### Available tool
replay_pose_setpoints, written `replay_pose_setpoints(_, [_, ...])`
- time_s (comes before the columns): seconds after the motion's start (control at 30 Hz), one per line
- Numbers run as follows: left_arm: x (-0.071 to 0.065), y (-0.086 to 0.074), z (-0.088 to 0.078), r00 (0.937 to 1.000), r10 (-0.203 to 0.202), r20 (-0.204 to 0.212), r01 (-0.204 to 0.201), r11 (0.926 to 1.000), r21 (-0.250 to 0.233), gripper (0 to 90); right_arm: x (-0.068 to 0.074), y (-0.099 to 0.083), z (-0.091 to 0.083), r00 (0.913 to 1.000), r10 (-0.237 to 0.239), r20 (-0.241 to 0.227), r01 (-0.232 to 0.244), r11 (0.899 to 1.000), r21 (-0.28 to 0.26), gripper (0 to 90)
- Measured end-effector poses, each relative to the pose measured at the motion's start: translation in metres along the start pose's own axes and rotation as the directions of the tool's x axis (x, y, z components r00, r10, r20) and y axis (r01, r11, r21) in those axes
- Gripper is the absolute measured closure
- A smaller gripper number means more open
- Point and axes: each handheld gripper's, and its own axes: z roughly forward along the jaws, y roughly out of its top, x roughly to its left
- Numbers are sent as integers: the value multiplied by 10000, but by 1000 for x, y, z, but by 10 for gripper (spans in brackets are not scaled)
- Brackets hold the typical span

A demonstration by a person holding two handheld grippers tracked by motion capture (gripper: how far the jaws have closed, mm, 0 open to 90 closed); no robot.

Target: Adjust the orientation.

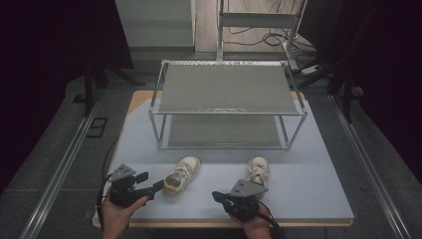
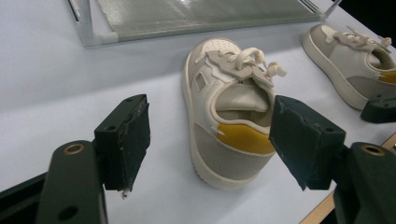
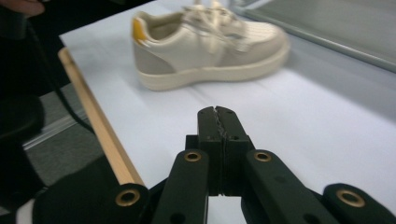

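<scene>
While the left hand-held gripper point(image 1: 158, 187) sat just behind the heel of the left shoe point(image 1: 181, 176), its jaws stood released, wide apart, with nothing between the pads. Left gripper view: heel with the yellow tab lined up in the gap, pads clear of it on both sides.

The right hand-held gripper point(image 1: 216, 195) was clenched, pads pressed together on nothing. It pointed left across the desk point(image 1: 308, 189), toward that same shoe rather than the right shoe point(image 1: 258, 170) just beyond its body.

Both shoes lay on the desk in front of the 2-tier rack point(image 1: 226, 89), toes toward it, well apart from each other. Rack shelves bare.

My read on risks:
- Heel is soft and rounded. Pads closing only on the collar could fold it and the shoe would droop or slip out on the lift.
- Left jaws closing off-centre would shove the shoe sideways instead of gripping it.
- Right gripper heading in shut could nudge the left shoe out of line before the left one closed.
- Laces loose on top; could snag a jaw or the lower rack rail on the way in.
</scene>
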Motion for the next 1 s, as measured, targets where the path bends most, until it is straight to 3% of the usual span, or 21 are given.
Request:
replay_pose_setpoints(0.27, [-2, -1, 3, 9999, 77, 93, -78, 9999, 142, 291, -14, -10, -27, 9934, 386, 1078, -381, 9992, -71, 888])
replay_pose_setpoints(0.37, [-3, -1, 4, 9999, 90, 90, -91, 9999, 141, 291, -19, -17, -40, 9836, 308, 1776, -318, 9995, 28, 888])
replay_pose_setpoints(0.43, [-3, -1, 4, 9999, 73, 99, -74, 9999, 154, 291, -21, -20, -44, 9819, 410, 1847, -419, 9991, 9, 888])
replay_pose_setpoints(0.5, [-3, -1, 5, 9999, 84, 85, -85, 9998, 171, 291, -30, -27, -51, 9738, 668, 2175, -681, 9977, -17, 889])
replay_pose_setpoints(0.57, [-3, -1, 5, 9999, 88, 86, -90, 9998, 181, 291, -36, -30, -55, 9773, 918, 1912, -901, 9958, -174, 890])
replay_pose_setpoints(0.8, [-4, -2, 3, 9999, 109, 30, -109, 9999, 30, 299, -38, -34, -63, 9768, 931, 1928, -924, 9956, -126, 889])
replay_pose_setpoints(1.0, [-3, -1, 2, 9999, 109, 81, -109, 9999, 27, 298, -45, -42, -79, 9669, 1135, 2287, -1109, 9935, -245, 889])
